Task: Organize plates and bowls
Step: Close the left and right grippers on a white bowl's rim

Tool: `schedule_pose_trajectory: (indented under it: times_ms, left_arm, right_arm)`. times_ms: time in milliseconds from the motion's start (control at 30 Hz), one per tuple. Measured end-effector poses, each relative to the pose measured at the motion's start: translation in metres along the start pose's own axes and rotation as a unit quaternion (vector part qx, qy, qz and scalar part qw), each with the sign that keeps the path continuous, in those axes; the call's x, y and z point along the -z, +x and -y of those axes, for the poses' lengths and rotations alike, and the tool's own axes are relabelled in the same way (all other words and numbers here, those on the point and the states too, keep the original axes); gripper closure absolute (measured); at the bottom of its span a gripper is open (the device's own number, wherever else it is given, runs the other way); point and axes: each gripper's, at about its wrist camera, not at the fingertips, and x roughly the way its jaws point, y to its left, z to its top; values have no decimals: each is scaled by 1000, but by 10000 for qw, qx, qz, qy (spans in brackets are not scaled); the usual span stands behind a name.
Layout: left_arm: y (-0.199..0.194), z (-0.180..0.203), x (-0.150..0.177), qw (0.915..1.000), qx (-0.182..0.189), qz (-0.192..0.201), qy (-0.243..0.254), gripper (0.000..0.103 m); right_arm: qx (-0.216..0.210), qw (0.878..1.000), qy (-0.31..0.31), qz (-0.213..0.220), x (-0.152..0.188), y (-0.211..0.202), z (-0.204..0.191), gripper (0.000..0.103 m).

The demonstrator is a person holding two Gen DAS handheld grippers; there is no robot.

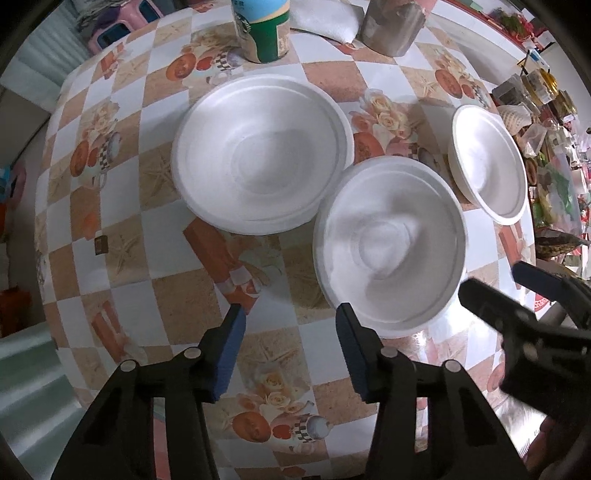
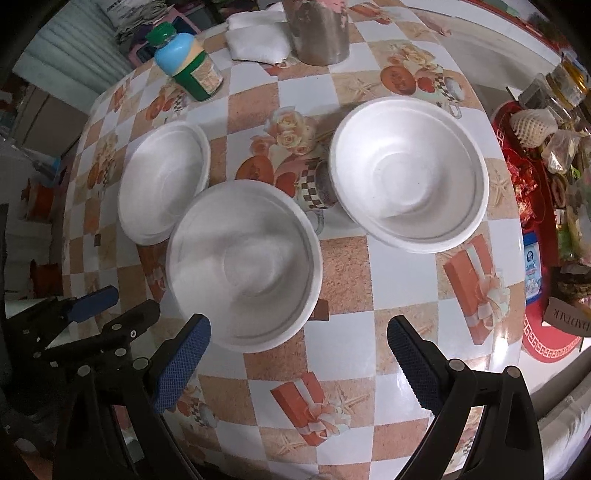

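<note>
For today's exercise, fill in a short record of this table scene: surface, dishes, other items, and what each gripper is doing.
surface: checked tablecloth
dishes: three white foam dishes, left dish, middle dish, right dish, all upright and empty
other items: green-capped bottle, metal container
left gripper: open, holding nothing
right gripper: open, holding nothing

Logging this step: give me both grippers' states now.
Left gripper: open, holding nothing.
Right gripper: open wide, holding nothing.
</note>
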Motion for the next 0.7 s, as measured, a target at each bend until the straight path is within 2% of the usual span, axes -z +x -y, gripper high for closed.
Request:
schedule_pose_trajectory:
  times_ms: [67, 233, 300, 333, 600, 667, 700]
  left_arm:
    - [2, 1, -1, 10000, 8, -31, 32, 49]
    - [12, -1, -7, 9999, 65, -120, -36, 50]
    - [16, -2, -9, 9998, 68, -165, -75, 50]
    - [18, -2, -10, 9998, 62, -179, -89, 50]
    - [34, 5, -23, 9995, 79, -292, -76, 50]
    - [39, 6, -25, 9993, 136, -325, -102, 52]
    - [41, 6, -26, 9992, 164, -350, -114, 58]
  right_arm:
    - [-3, 10000, 30, -43, -2, 3, 2, 22]
    - [-44, 9997, 175, -192, -4, 16, 8, 23]
    - [-87, 9995, 205, -223, -6, 19, 9, 36]
    - [-98, 9994, 206, -258, -8, 22, 8, 38]
    - [-7, 9990, 98, -437, -20, 42, 1, 38]
    - [4, 9988, 69, -482, -23, 47, -1, 38]
    - [9, 9987, 57, -500, -25, 50, -2, 38]
